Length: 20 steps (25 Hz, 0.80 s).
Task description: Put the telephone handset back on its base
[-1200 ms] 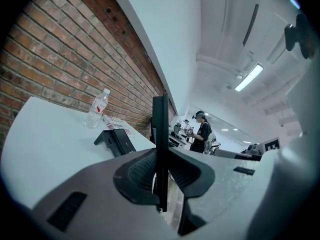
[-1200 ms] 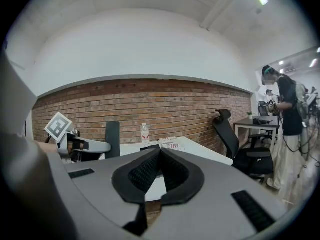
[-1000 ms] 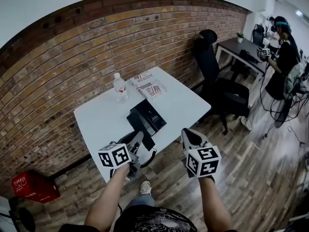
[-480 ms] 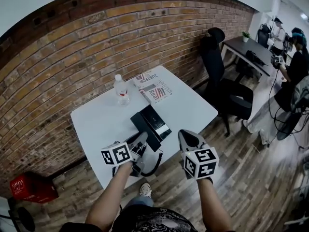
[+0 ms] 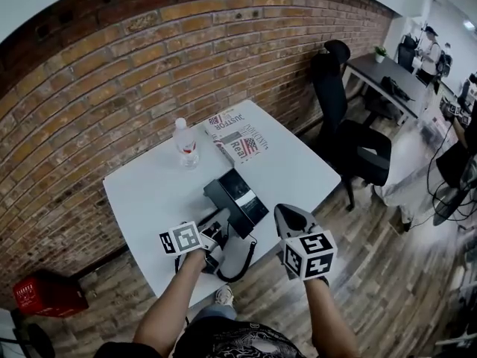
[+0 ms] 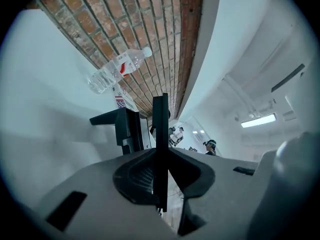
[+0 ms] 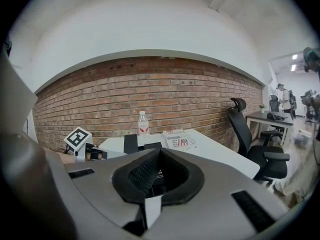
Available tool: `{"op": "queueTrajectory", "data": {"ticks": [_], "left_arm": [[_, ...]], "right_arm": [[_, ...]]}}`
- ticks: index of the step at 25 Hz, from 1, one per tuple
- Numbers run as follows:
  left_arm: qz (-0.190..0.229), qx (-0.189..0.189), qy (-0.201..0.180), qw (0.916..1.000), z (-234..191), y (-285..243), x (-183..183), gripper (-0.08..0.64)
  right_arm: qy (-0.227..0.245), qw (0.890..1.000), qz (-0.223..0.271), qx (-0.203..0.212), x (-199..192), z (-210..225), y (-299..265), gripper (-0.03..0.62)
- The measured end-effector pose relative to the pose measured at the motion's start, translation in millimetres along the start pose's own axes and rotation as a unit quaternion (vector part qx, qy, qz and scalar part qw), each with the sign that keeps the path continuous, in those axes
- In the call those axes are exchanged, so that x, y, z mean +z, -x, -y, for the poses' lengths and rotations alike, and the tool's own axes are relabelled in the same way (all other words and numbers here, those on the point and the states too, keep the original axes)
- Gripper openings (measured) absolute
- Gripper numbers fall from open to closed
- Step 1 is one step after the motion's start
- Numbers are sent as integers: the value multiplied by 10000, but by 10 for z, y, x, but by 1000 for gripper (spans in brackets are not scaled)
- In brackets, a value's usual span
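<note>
The left hand-held gripper (image 5: 223, 216) with the handset (image 6: 160, 134) advanced farther over the bench (image 5: 141, 200) toward 12 o'clock. The cord (image 5: 246, 263) loop widened. The person (image 5: 462, 148) at 3 o'clock withdrew to the view's edge.

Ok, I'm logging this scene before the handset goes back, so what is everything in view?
Square white table: one, white, by the brick wall.
Clear plastic water bottle: one, clear with a red label, on the table's far side.
Flag-cover book: one, white and red, right of the bottle.
Black telephone base: one, black, on the table's near part.
Black telephone handset: one, black, held between the left gripper's jaws.
Black cord: one, black, looping off the near edge.
Black office chair: one, black, right of the table.
Dark desk: one, dark, far right.
Red crate: one, red, on the floor at left.
People: at least two, in the far-right background.
Left gripper: grey, shut on the handset.
Right gripper: grey, jaws together, empty.
</note>
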<state>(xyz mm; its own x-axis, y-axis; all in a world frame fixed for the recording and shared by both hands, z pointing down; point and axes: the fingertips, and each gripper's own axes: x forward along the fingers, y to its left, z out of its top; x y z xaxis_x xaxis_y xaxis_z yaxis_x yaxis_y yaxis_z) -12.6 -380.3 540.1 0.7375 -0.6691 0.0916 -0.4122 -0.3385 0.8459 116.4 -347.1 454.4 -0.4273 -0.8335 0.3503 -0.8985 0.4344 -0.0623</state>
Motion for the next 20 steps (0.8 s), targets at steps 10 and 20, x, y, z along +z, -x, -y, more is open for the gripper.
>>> {"op": "queueTrajectory", "data": {"ticks": [10,20], "left_arm": [[-132,-247,532,9982,-248,-157,-42,74],[-239,-348,817,9958,-375,-199,-99,74]], "right_arm": [[41,9998,-176,47,-62,-49,-197,2],[-2,9996,-277,24,-118,-50,-280,3]]}}
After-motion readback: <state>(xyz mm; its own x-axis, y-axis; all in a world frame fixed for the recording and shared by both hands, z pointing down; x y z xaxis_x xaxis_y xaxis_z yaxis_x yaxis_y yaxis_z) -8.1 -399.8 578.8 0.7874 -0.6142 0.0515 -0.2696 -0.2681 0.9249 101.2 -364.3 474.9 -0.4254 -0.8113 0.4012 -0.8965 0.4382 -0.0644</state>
